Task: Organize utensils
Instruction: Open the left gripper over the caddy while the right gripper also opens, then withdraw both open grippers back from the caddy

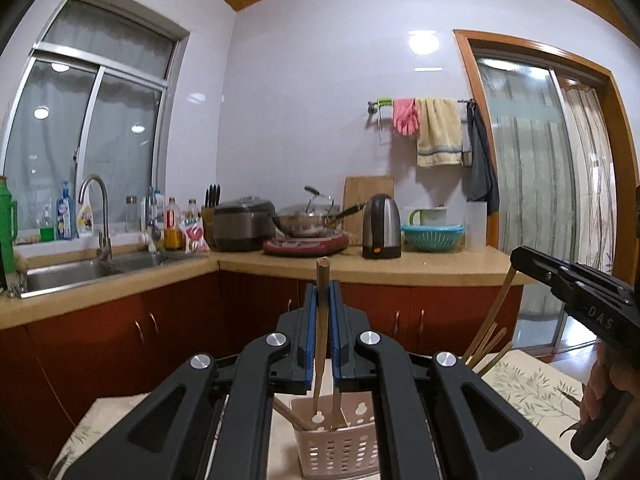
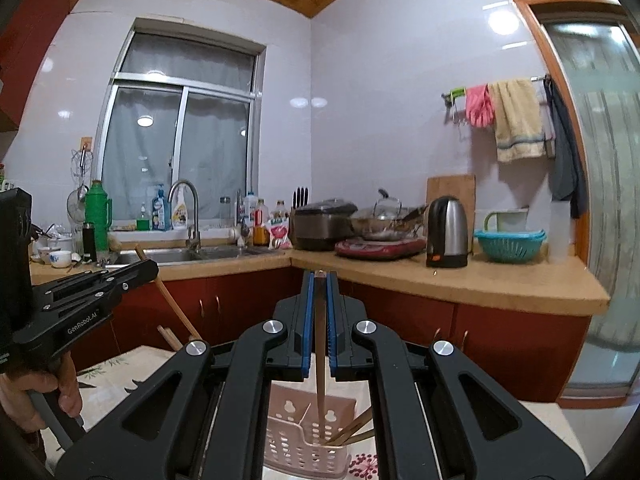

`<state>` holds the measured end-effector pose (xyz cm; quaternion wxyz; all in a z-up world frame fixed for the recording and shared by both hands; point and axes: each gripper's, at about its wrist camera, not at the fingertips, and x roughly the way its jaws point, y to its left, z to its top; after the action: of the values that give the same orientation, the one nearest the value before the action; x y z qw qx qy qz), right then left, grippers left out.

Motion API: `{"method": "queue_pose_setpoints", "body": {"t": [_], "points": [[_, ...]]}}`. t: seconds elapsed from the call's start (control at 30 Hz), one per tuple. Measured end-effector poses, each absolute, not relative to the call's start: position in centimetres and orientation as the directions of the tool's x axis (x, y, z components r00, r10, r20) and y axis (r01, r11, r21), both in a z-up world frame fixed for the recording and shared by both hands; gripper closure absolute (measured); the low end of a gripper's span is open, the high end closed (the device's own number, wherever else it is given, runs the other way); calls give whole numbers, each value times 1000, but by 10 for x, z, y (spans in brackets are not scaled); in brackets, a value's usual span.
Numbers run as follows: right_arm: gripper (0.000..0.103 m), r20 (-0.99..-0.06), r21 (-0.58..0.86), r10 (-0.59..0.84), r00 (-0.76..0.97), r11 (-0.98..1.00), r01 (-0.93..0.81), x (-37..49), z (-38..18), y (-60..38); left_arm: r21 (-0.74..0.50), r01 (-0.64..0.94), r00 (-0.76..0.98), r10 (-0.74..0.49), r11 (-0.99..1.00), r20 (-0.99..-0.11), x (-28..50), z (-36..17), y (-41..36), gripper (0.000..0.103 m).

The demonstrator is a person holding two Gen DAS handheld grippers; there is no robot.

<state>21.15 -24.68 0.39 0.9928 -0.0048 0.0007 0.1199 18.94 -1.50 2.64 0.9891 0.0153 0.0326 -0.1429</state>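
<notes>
A pink perforated utensil basket (image 1: 336,444) stands on a floral-cloth table, below both grippers; it also shows in the right wrist view (image 2: 304,440). My left gripper (image 1: 323,292) is shut on an upright wooden chopstick (image 1: 321,312) whose lower end reaches into the basket. My right gripper (image 2: 319,280) is shut on another chopstick (image 2: 320,344), also pointing down into the basket. Several chopsticks (image 2: 352,428) lean inside the basket. The right gripper (image 1: 516,258) appears at the right of the left wrist view, the left gripper (image 2: 152,268) at the left of the right wrist view.
The table carries a leaf-patterned cloth (image 1: 528,388). Beyond it runs an L-shaped counter (image 1: 420,266) with a sink (image 1: 80,272), rice cooker (image 1: 244,224), wok (image 1: 312,220), kettle (image 1: 381,226) and teal colander (image 1: 432,236). A sliding glass door (image 1: 552,200) is at the right.
</notes>
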Motion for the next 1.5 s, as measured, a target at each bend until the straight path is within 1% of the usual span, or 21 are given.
{"method": "queue_pose_setpoints", "body": {"t": [0.13, 0.3, 0.6, 0.8, 0.87, 0.9, 0.93, 1.0, 1.03, 1.1, 1.13, 1.17, 1.2, 1.23, 1.27, 1.3, 1.33, 1.4, 1.5], "points": [[97, -34, 5, 238, 971, 971, -238, 224, -10, -246, 5, 286, 954, -284, 958, -95, 196, 15, -15, 96], [97, -75, 11, 238, 968, 971, -238, 236, -26, -244, 15, 291, 949, -287, 956, -134, 199, 0, -21, 96], [97, -138, 21, 238, 961, 971, -238, 249, -47, -241, 19, 283, 945, -275, 959, -178, 210, -17, -27, 96], [96, -134, 18, 234, 963, 972, -234, 247, -50, -241, 30, 286, 944, -276, 958, -179, 210, -21, -26, 96], [96, -149, 20, 239, 960, 971, -239, 248, -50, -240, 31, 290, 943, -280, 957, -183, 210, -20, -26, 96], [94, -155, 24, 242, 958, 970, -242, 248, -52, -240, 31, 292, 941, -281, 956, -188, 210, -20, -26, 93], [92, -156, 25, 240, 958, 971, -239, 248, -53, -240, 32, 288, 942, -277, 957, -188, 210, -21, -26, 88], [75, -155, 30, 238, 959, 971, -236, 246, -54, -241, 25, 276, 946, -267, 961, -183, 208, -21, -24, 60], [72, -153, 35, 237, 959, 971, -235, 245, -54, -242, 14, 273, 948, -266, 962, -176, 207, -20, -22, 56], [61, -145, 36, 230, 962, 973, -228, 240, -54, -242, 10, 266, 950, -261, 964, -171, 206, -19, -21, 46], [59, -143, 34, 227, 963, 974, -225, 239, -54, -241, 10, 261, 952, -255, 965, -169, 205, -19, -20, 43], [53, -140, 33, 224, 965, 975, -221, 237, -54, -241, 10, 258, 953, -253, 966, -166, 205, -18, -20, 40], [49, -138, 33, 222, 965, 975, -219, 236, -53, -241, 9, 257, 953, -253, 966, -165, 204, -18, -20, 37], [47, -138, 32, 219, 966, 976, -217, 235, -53, -240, 9, 258, 953, -253, 966, -166, 203, -18, -20, 35], [43, -136, 32, 217, 967, 976, -214, 233, -53, -240, 12, 249, 956, -244, 968, -162, 202, -17, -20, 28], [38, -132, 33, 215, 968, 977, -212, 231, -53, -240, 14, 238, 960, -234, 971, -154, 201, -17, -19, 24], [36, -128, 35, 214, 968, 977, -211, 229, -52, -241, 13, 234, 962, -230, 972, -150, 200, -16, -19, 24], [25, -120, 38, 210, 970, 978, -207, 225, -52, -242, 16, 217, 966, -212, 976, -147, 197, -15, -19, 21], [16, -105, 36, 200, 974, 980, -197, 219, -50, -242, 35, 193, 974, -187, 980, -130, 193, -14, -20, 19]]}}
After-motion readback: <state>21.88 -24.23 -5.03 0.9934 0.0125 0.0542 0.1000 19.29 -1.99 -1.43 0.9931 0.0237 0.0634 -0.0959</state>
